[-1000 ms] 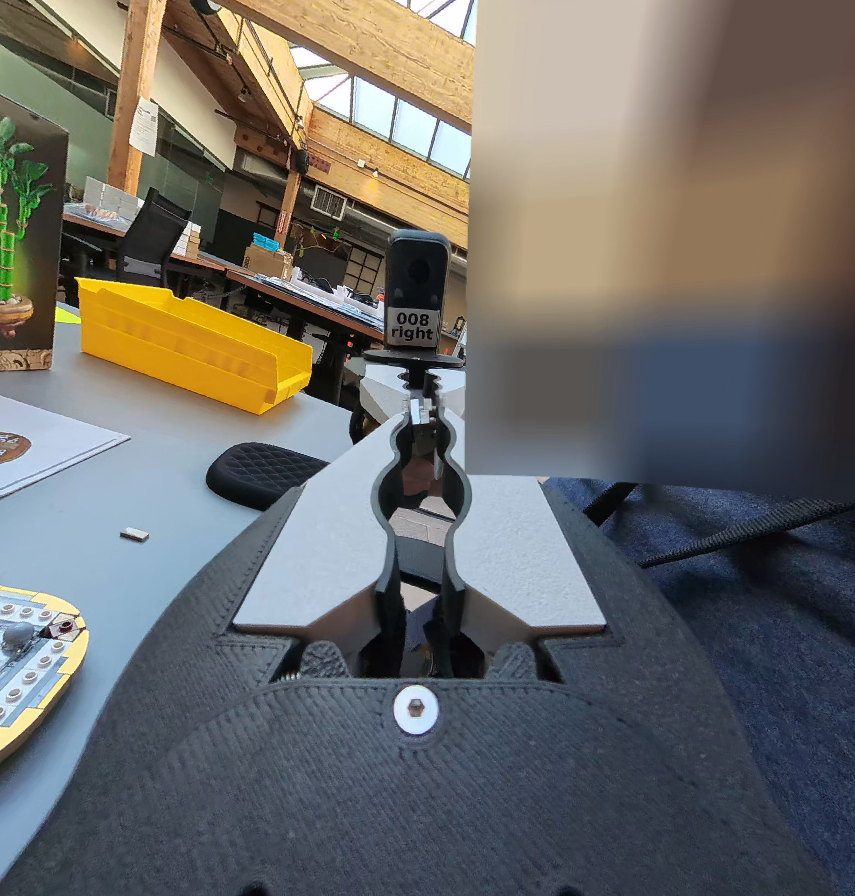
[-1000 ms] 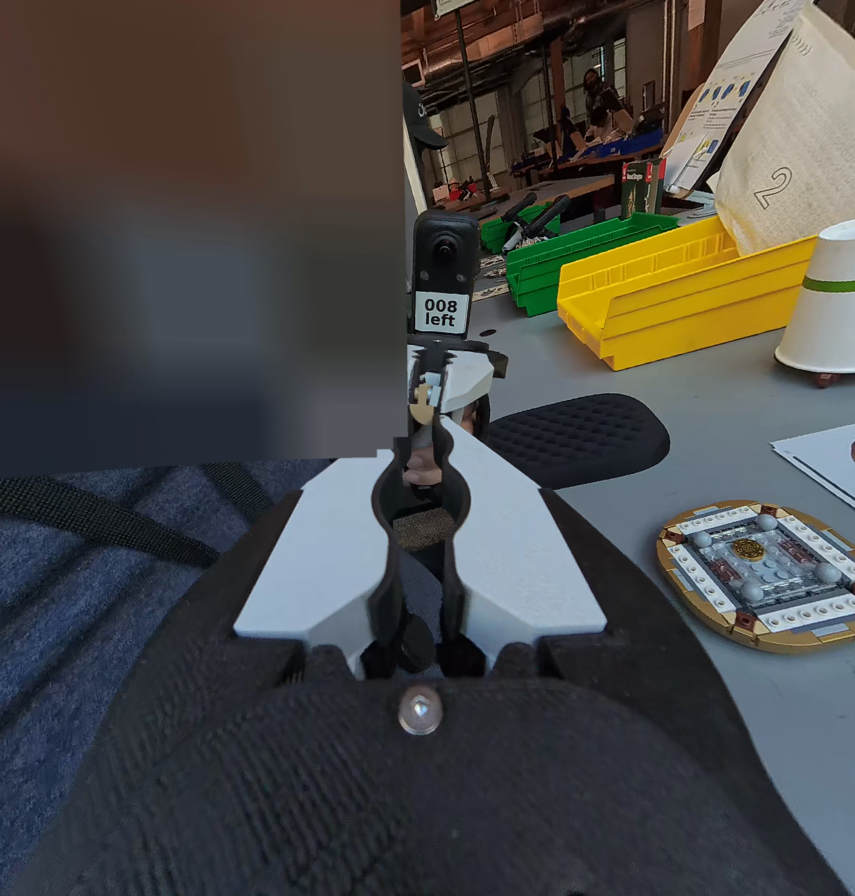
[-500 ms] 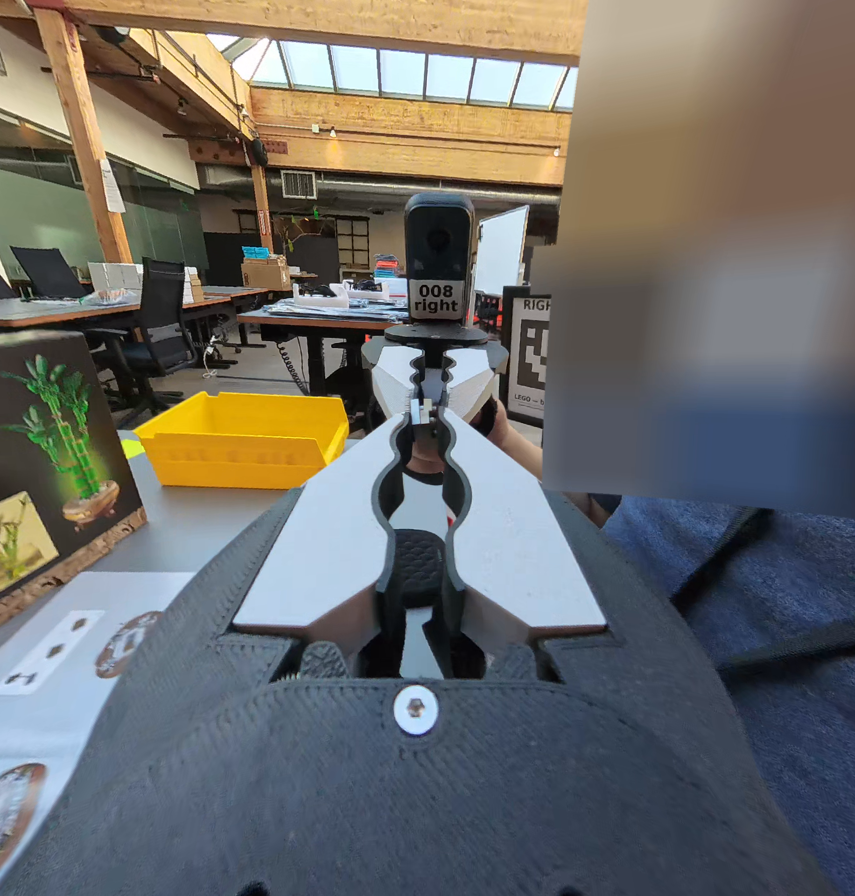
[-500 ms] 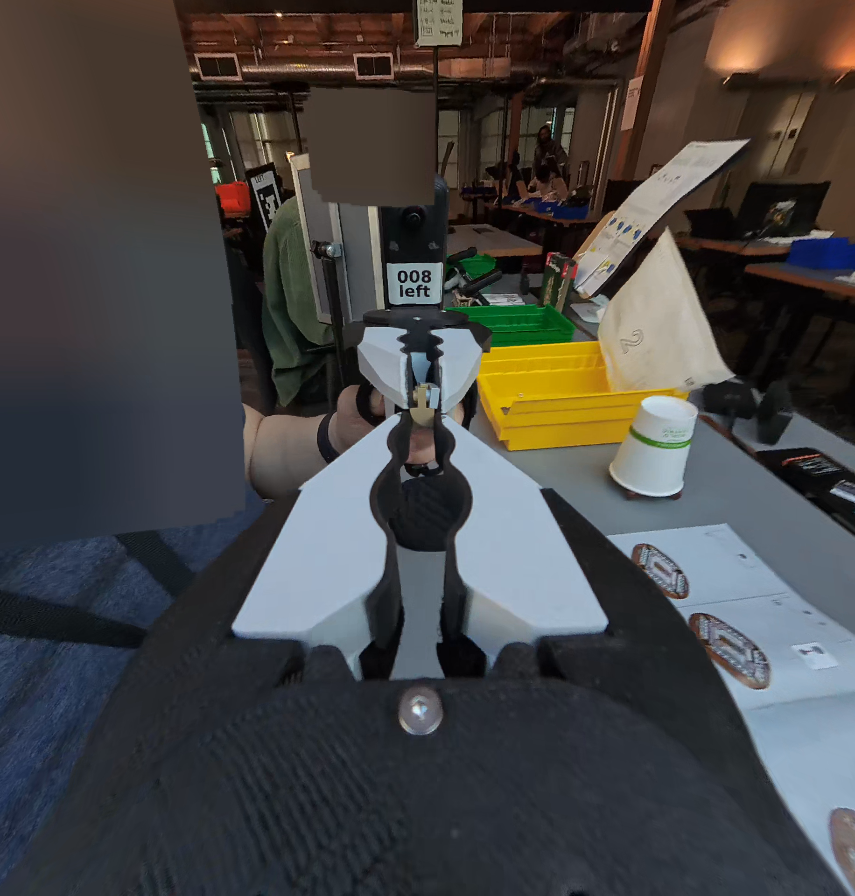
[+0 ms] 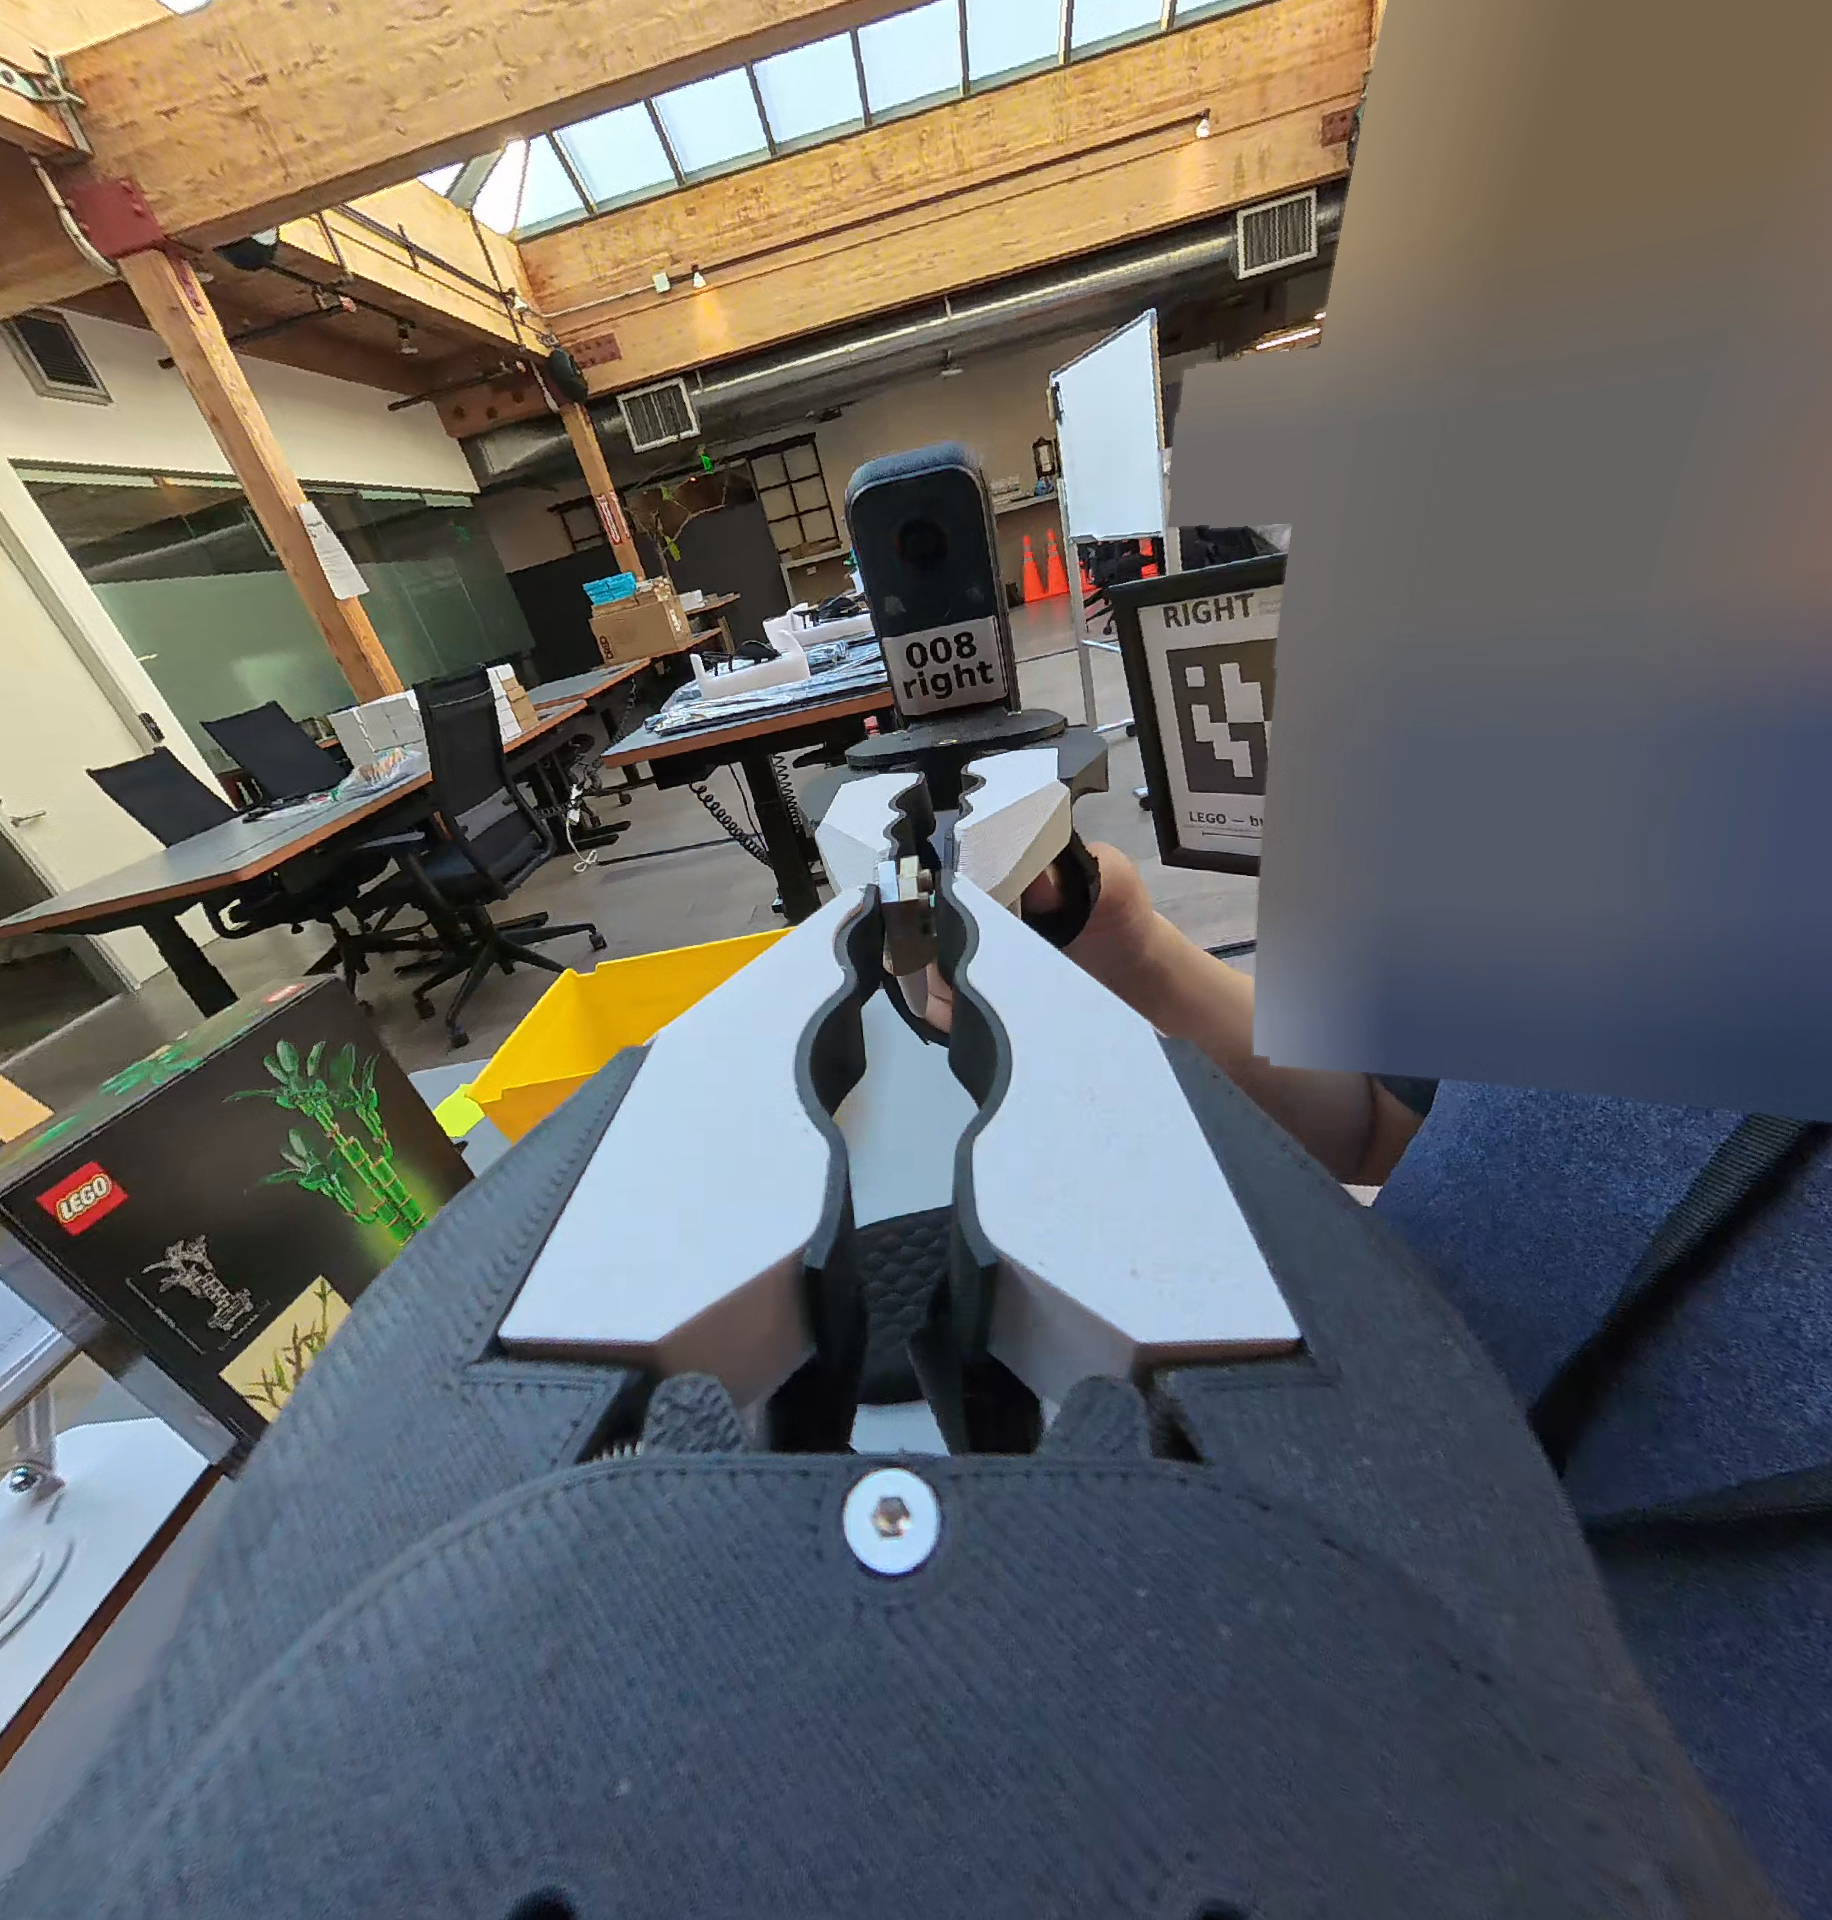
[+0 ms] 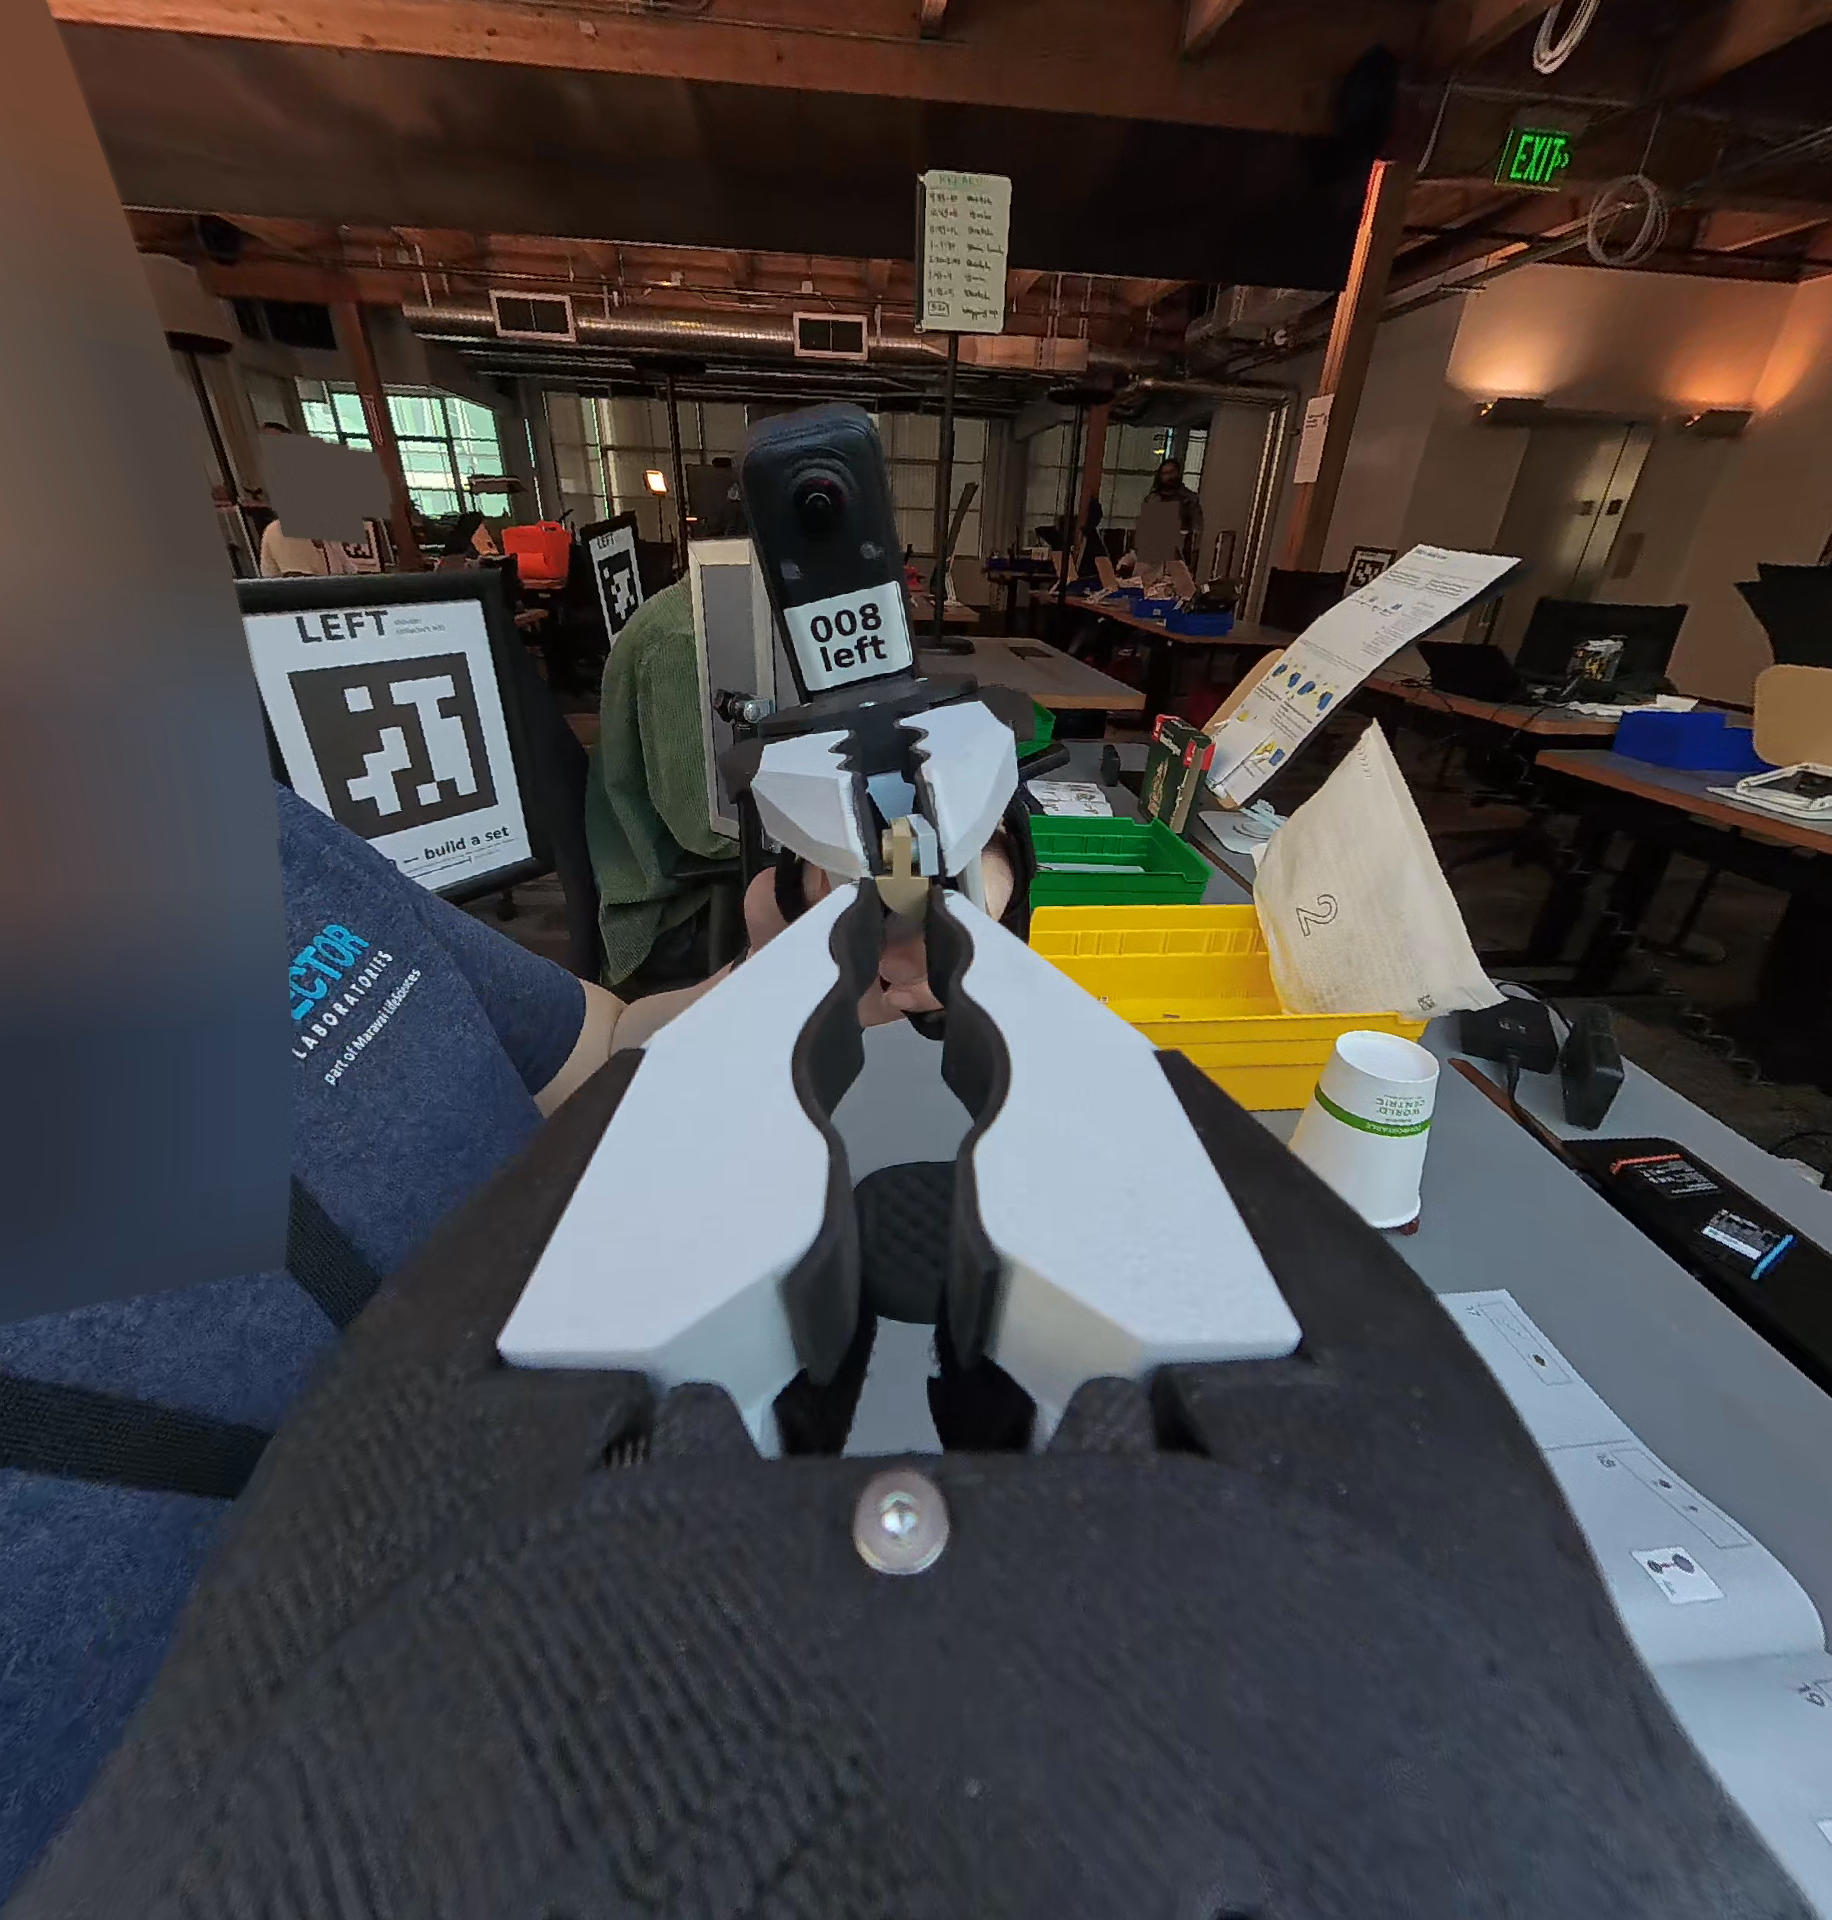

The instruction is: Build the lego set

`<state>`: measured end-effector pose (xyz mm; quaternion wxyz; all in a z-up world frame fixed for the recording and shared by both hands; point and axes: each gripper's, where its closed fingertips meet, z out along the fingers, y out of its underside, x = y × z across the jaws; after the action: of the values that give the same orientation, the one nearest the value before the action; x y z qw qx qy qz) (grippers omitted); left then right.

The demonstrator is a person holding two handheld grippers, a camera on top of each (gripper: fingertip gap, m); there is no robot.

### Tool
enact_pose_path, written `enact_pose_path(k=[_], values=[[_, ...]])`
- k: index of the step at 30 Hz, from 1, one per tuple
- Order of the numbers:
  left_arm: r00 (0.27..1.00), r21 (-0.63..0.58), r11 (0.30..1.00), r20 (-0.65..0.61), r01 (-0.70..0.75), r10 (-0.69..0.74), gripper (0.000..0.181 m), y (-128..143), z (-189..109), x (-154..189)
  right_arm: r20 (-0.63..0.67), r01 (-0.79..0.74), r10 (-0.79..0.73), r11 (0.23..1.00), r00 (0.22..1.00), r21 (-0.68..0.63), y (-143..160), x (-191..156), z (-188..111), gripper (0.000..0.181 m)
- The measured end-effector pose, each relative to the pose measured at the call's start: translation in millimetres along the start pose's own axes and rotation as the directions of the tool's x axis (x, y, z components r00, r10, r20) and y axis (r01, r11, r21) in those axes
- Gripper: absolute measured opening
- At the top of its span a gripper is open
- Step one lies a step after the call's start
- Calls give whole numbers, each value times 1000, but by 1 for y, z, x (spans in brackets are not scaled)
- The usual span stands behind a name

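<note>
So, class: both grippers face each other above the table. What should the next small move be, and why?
Probably press the two together gently: the left gripper pinches a grey piece, the right gripper a tan piece, and the pieces seem to meet tip to tip.

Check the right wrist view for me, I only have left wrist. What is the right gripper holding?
Observer: The right gripper is shut on a small tan piece.
Operator: Touching my piece?
Observer: It looks so. It meets the grey piece held in the left gripper.
Operator: What's nearby on that side?
Observer: An upturned paper cup stands beside a yellow bin.
</note>
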<state>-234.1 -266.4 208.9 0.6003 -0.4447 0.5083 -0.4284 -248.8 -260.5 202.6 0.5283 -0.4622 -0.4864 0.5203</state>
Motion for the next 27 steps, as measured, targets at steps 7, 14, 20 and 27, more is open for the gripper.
enact_pose_path(k=[7, 14, 20, 27], values=[[996, 34, 996, 3, -84, 84, 7, -16, -2, 17, 14, 25, -26, 999, 1000, 21, -13, -19, 3, 8], [996, 23, 996, -23, -90, 90, 6, -16, -7, 25, 39, 107, -107, 994, 994, -6, -11, -27, 7, 9], [978, -30, 981, 71, -192, 194, 7, -17, -10, 20, 14, 267, -267, 964, 964, 1, -27, -31, 1, 16], [968, -91, 966, 46, -240, 245, 7, -9, -6, 23, 84, 369, -363, 927, 928, -64, -20, -28, 3, 8]])
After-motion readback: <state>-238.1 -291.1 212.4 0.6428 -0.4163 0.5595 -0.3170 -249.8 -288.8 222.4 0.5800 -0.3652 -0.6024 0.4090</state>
